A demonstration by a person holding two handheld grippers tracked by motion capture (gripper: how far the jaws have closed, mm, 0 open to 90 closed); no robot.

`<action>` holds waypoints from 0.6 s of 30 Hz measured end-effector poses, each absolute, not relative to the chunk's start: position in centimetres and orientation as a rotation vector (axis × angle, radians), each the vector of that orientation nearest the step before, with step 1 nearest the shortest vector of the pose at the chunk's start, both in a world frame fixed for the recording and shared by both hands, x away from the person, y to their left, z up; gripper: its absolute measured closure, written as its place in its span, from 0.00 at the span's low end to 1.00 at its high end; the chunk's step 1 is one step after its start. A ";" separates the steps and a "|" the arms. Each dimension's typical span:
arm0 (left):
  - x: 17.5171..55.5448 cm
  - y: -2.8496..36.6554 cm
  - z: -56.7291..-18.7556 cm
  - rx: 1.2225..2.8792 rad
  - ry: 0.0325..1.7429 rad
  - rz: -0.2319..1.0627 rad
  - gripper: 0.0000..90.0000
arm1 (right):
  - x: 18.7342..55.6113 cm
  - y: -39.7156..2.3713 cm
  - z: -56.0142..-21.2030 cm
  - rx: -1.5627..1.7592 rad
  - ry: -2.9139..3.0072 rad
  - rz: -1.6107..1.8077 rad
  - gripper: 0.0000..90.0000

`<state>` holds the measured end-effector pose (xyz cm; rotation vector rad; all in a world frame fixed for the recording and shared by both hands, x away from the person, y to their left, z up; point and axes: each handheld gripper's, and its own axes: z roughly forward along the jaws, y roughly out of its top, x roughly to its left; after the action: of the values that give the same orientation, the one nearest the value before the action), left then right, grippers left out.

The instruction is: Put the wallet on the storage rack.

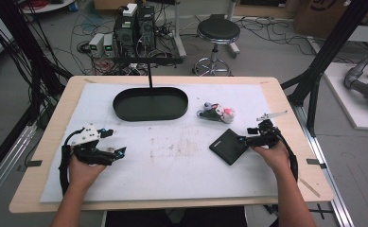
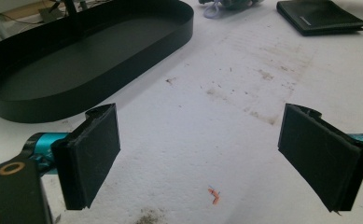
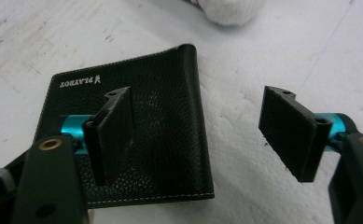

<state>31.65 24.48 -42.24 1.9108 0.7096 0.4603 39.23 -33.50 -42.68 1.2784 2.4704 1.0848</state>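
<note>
A black leather wallet (image 1: pixel 229 145) lies closed on the white mat at the right. My right gripper (image 1: pixel 243 140) sits low at its right edge. In the right gripper view the wallet (image 3: pixel 165 140) has its fold toward the far side, and my right gripper (image 3: pixel 198 98) stands open: one jaw hangs over the leather, the other over the bare mat beside the wallet's edge. Neither pad presses on it. My left gripper (image 1: pixel 116 142) rests at the left of the mat. In its own view my left gripper (image 2: pixel 198 116) is wide open with nothing between the jaws.
A black oval tray (image 1: pixel 125 113) stands at the back middle of the mat, close ahead of the left gripper as the tray (image 2: pixel 100 79). A small plush toy (image 1: pixel 215 113) lies behind the wallet. The wooden table edge (image 1: pixel 290 118) runs just right of the right hand.
</note>
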 end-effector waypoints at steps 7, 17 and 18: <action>31.7 24.5 -42.3 1.908 0.717 0.460 0.14 | 39.6 -33.5 -44.2 1.325 2.540 1.140 0.53; 31.6 24.4 -42.2 1.912 0.722 0.467 0.14 | 38.9 -34.4 -44.9 1.391 2.490 1.313 0.88; 31.6 24.4 -42.2 1.912 0.722 0.467 0.14 | 38.9 -34.4 -44.8 1.386 2.488 1.313 0.89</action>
<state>31.61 24.44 -42.25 1.9122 0.7216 0.4669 38.87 -34.44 -44.84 1.3863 2.4880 1.3125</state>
